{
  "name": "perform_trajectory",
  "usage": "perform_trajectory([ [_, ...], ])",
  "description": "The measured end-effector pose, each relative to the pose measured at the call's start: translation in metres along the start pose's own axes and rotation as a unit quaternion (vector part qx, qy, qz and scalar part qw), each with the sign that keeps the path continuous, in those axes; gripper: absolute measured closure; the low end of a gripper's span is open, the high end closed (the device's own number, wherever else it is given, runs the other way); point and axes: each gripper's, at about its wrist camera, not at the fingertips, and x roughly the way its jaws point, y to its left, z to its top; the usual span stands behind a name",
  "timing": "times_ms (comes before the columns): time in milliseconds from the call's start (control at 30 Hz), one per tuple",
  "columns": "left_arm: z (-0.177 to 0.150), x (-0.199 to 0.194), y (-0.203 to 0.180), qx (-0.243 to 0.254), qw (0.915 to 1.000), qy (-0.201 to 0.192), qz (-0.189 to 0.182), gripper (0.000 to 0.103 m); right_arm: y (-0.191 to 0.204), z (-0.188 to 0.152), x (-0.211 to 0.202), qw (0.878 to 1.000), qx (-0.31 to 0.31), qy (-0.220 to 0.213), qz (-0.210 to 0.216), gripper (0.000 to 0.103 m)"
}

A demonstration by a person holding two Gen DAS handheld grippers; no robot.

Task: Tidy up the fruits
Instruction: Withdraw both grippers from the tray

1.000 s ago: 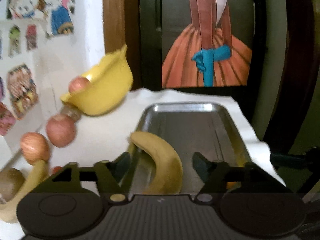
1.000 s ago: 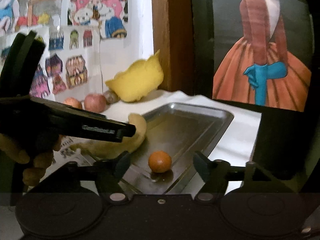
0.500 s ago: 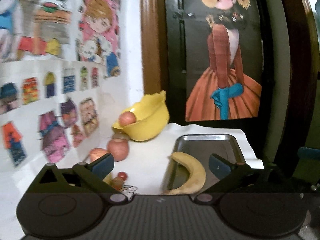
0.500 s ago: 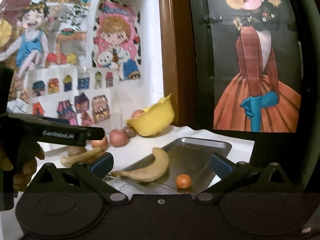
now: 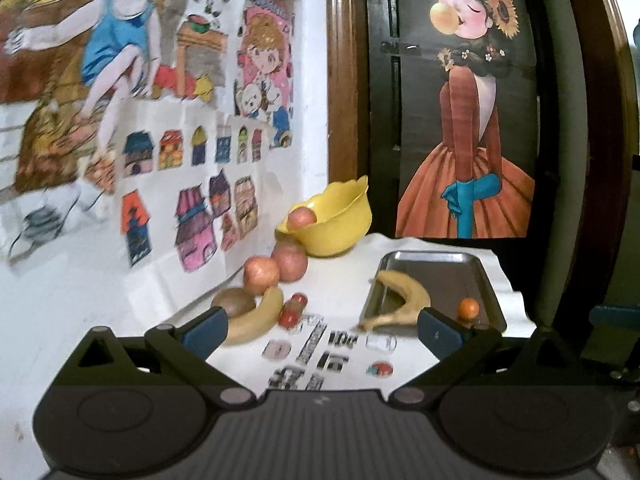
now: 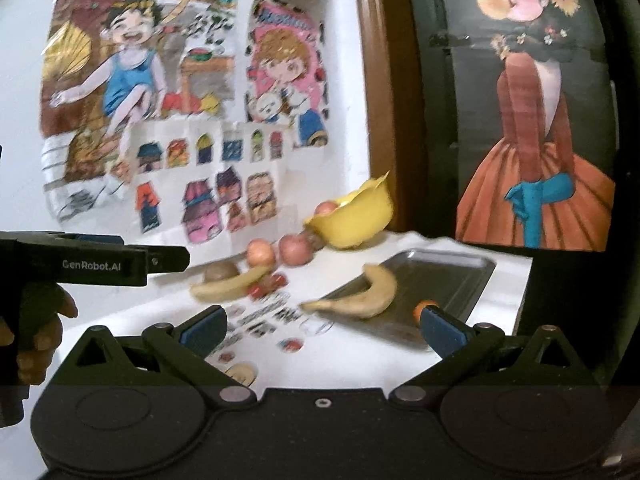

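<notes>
Your left gripper (image 5: 322, 328) and right gripper (image 6: 322, 326) both hang above the white tabletop (image 5: 340, 292) with jaws spread wide and empty. One banana (image 5: 400, 298) lies across the near-left rim of the metal tray (image 5: 432, 258), a small orange (image 5: 468, 308) inside the tray. Another banana (image 5: 256, 316), a kiwi (image 5: 233, 302), two apples (image 5: 276, 266) and cherry tomatoes (image 5: 293, 310) lie left, near the yellow bowl (image 5: 334, 220).

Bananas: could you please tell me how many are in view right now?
2. One banana lies across the left rim of the metal tray; the other lies on the white cloth, left, beside a kiwi. More could be hidden in the yellow bowl.
</notes>
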Motion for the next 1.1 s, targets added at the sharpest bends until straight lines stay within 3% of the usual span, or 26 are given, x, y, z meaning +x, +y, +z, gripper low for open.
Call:
perform_trajectory([
  [300,-0.028,-0.022,0.013,0.01,0.9995,0.027,0.01,0.001,0.028,-0.019,-0.005,1.0,-0.007,0.024,0.009,0.001],
  [600,-0.042,-0.015,0.034,0.011,0.9981,0.057,0.023,0.001,0.042,-0.018,0.011,0.998,-0.022,0.054,0.021,0.001],
  [867,-0.036,0.001,0.063,0.021,0.9965,0.067,0.046,0.001,0.047,0.011,0.037,0.996,-0.033,0.065,0.059,0.001],
  [1100,-0.03,0.028,0.084,0.021,0.9961,0.069,0.05,0.001,0.048,0.041,0.089,0.992,-0.035,0.075,0.091,0.001],
])
